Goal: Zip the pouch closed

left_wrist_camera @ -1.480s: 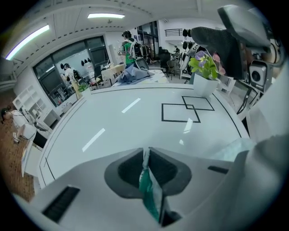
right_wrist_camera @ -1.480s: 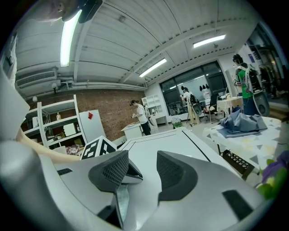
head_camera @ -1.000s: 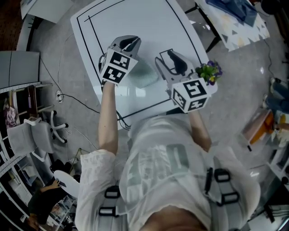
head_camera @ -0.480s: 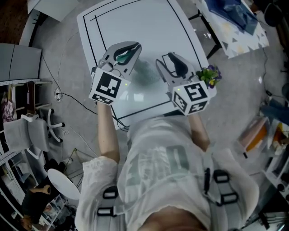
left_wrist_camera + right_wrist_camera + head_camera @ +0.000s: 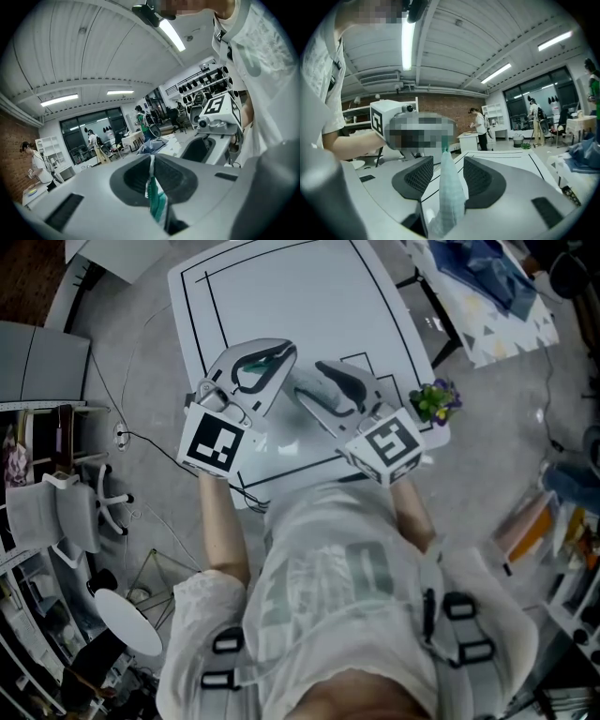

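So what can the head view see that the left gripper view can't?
Only the head view shows the white table with its black lines from above, and the purple flowers at its edge. Only the left gripper view shows the ceiling lights and people far across the room. Both show the left gripper shut on the green pouch, and the right gripper with its marker cube.

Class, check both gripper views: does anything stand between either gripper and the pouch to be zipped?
Nothing visible does. The left gripper is shut on the green edge of the pale teal fabric pouch, and the right gripper holds the pouch's fabric between its jaws.
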`<action>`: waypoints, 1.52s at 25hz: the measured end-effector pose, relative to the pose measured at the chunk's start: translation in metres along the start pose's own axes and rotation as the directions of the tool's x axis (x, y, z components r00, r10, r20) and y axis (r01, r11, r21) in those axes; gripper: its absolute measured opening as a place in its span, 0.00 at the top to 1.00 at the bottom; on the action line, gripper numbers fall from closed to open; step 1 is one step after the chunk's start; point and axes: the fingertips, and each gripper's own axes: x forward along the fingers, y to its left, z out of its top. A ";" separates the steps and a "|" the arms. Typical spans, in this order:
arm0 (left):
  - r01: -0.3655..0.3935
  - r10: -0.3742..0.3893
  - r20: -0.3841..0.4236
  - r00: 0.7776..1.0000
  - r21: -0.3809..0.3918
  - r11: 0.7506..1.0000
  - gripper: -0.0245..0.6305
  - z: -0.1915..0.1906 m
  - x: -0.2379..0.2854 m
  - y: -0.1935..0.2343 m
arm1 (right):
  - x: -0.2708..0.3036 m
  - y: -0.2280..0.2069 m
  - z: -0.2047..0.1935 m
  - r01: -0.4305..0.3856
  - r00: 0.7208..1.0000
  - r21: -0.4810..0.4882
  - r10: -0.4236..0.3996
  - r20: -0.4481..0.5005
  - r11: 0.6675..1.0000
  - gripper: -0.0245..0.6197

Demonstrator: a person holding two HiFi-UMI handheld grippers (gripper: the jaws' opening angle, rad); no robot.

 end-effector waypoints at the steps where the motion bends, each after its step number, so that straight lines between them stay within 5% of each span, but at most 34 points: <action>1: -0.002 0.002 0.001 1.000 0.001 1.000 0.93 0.001 -0.001 -0.001 | 0.003 0.006 -0.004 -0.022 0.999 -0.006 0.022 -0.023 1.000 0.68; 11: -0.043 0.044 0.063 0.997 -0.020 0.999 0.93 0.016 -0.024 0.005 | 0.022 0.022 -0.025 -0.012 0.995 -0.079 0.004 -0.099 0.997 0.68; 14: -0.060 0.063 0.067 0.996 -0.039 0.997 0.93 0.013 -0.027 0.008 | 0.024 0.019 -0.023 0.040 0.996 -0.103 -0.048 -0.078 0.994 0.90; 18: -0.107 0.111 0.069 0.991 -0.069 0.992 0.93 0.010 -0.031 0.014 | 0.025 0.015 -0.022 0.059 0.995 -0.104 -0.067 -0.080 0.993 0.93; 21: -0.183 0.200 0.085 0.976 -0.172 0.968 0.93 0.008 -0.032 0.024 | 0.023 0.008 -0.019 0.092 0.992 -0.135 -0.103 -0.077 0.987 0.93; 24: -0.253 0.308 0.121 0.944 -0.338 0.906 0.83 0.011 -0.037 0.034 | 0.020 -0.003 -0.010 0.179 0.983 -0.140 -0.184 -0.022 0.974 0.93; 27: -0.293 0.400 0.127 0.908 -0.491 0.821 0.73 0.006 -0.044 0.037 | 0.015 -0.013 -0.001 0.254 0.967 -0.174 -0.253 0.027 0.952 0.93; 29: -0.297 0.467 0.126 0.875 -0.624 0.723 0.72 0.003 -0.049 0.039 | 0.012 -0.019 0.002 0.306 0.952 -0.223 -0.304 0.041 0.926 0.93; 33: -0.126 0.525 0.127 0.841 -0.899 0.420 0.72 -0.009 -0.054 0.030 | 0.007 -0.027 0.003 0.382 0.919 -0.354 -0.393 0.044 0.854 0.93; 38: 0.149 0.514 0.159 0.843 -0.987 0.061 0.72 -0.022 -0.053 0.010 | 0.002 -0.035 0.002 0.455 0.878 -0.443 -0.472 0.078 0.773 0.93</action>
